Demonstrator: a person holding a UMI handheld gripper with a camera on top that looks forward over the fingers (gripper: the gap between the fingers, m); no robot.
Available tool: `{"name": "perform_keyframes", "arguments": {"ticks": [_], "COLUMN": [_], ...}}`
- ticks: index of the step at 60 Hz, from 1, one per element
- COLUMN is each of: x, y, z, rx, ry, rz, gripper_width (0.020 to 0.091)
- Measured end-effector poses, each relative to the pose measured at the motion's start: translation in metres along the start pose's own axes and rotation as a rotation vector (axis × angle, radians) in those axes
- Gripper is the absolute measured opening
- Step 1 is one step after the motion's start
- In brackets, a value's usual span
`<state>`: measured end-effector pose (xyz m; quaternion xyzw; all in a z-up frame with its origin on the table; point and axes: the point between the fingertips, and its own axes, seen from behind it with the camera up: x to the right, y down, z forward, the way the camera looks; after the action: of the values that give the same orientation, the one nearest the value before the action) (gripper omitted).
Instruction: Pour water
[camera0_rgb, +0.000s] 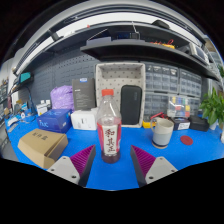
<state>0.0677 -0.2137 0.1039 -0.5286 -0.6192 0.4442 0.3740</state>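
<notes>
One bottle (109, 128) with a red cap and a red label stands upright on the blue table (110, 172), between my gripper's (112, 158) spread fingers, with a gap at either side. One white cup (162, 133) stands beyond my right finger; I cannot tell what it holds. One cardboard box (42, 147) lies beyond my left finger.

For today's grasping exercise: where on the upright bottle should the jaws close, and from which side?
Grip the bottle around its labelled mid-body, coming in level from the front. It stands upright on the blue table, just ahead of the open gripper; its straight round sides likely suit the two pads.
</notes>
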Motion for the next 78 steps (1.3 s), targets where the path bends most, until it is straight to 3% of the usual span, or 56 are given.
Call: {"name": "perform_keyframes", "arguments": {"ticks": [5,26,30,31,32,48,56,78], "x": [-0.032,-0.03,-0.029,-0.028,-0.026,-0.023,-0.014,0.052], "y": [0.006,-0.019,-0.02,-0.02,-0.021,-0.022,-0.024,-0.058], "z": [0.032,0.102,0.107,0.108,0.108,0.111,0.112,0.121], "rx": [0.024,0.085,0.105,0.108,0.116,0.165,0.139,0.06], "ry": [0.001,0.048,0.048,0.053,0.061,0.047,0.028,-0.072], "rz": [0.007,0.02,0.026,0.028,0.026,0.049,0.158,1.023], "gripper_width": [0.0698,0.0693,0.0658,0.0586,0.0568,0.04,0.0398,0.0399]}}
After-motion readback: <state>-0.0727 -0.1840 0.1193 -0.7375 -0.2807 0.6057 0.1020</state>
